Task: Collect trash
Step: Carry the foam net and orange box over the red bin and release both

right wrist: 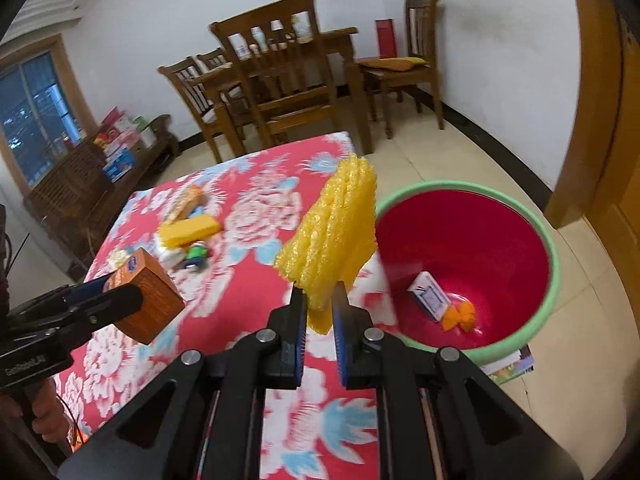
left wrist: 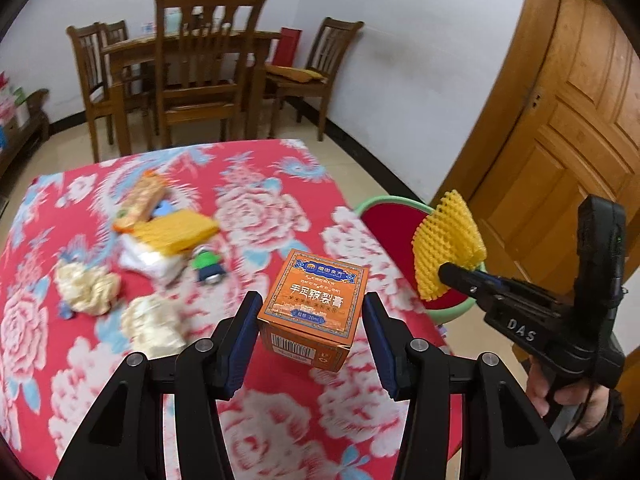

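My left gripper [left wrist: 310, 308] is shut on an orange carton [left wrist: 314, 306] and holds it above the red floral table [left wrist: 248, 420]; the carton also shows in the right wrist view [right wrist: 150, 300]. My right gripper [right wrist: 320, 300] is shut on a yellow foam net [right wrist: 332, 236] and holds it at the table's right edge, beside a red bin with a green rim [right wrist: 554, 276]. The net also shows in the left wrist view [left wrist: 448, 244], over the bin [left wrist: 384, 220]. The bin holds a small white box [right wrist: 430, 294] and orange scraps [right wrist: 460, 316].
On the table lie crumpled paper balls [left wrist: 86, 286], a yellow pack [left wrist: 180, 232], an orange wrapper [left wrist: 142, 200], a white bag [left wrist: 154, 260] and a small green bottle [left wrist: 206, 266]. Wooden chairs and a dining table [left wrist: 208, 64] stand behind. A wooden door [left wrist: 560, 132] is at the right.
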Tool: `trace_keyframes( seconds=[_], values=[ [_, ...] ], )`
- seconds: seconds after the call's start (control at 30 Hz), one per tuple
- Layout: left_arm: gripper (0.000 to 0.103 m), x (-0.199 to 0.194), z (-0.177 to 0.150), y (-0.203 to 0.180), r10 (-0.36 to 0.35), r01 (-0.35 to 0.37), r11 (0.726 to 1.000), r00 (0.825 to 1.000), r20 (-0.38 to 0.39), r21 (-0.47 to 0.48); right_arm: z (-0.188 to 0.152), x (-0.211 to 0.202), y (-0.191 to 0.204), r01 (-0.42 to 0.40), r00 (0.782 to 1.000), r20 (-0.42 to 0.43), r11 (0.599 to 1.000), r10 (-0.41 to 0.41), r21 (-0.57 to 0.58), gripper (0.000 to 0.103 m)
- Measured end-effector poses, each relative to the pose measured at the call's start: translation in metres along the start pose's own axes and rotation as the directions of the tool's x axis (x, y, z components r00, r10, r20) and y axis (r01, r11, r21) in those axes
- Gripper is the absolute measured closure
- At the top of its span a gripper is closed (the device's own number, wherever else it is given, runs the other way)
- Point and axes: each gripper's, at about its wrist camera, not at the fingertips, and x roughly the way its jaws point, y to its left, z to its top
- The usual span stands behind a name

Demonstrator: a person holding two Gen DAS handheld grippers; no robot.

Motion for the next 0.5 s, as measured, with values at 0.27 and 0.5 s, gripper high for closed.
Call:
trace_keyframes(
  seconds=[0.27,0.5],
  values=[
    [0.05,0.024,0.013,-0.036,-0.048,0.05,0.997,0.999,-0.023,0.067,-0.002,0.004,-0.038,0.052,0.999,-0.01,0.996,-0.051,0.071,0.088],
    [0.05,0.045,0.017,-0.057,-0.07,0.076,0.992,0.996,-0.058,0.103,-0.003,0.011,-0.067,0.072,0.997,-0.034,0.988,-0.068,0.139,0.088]
  ],
)
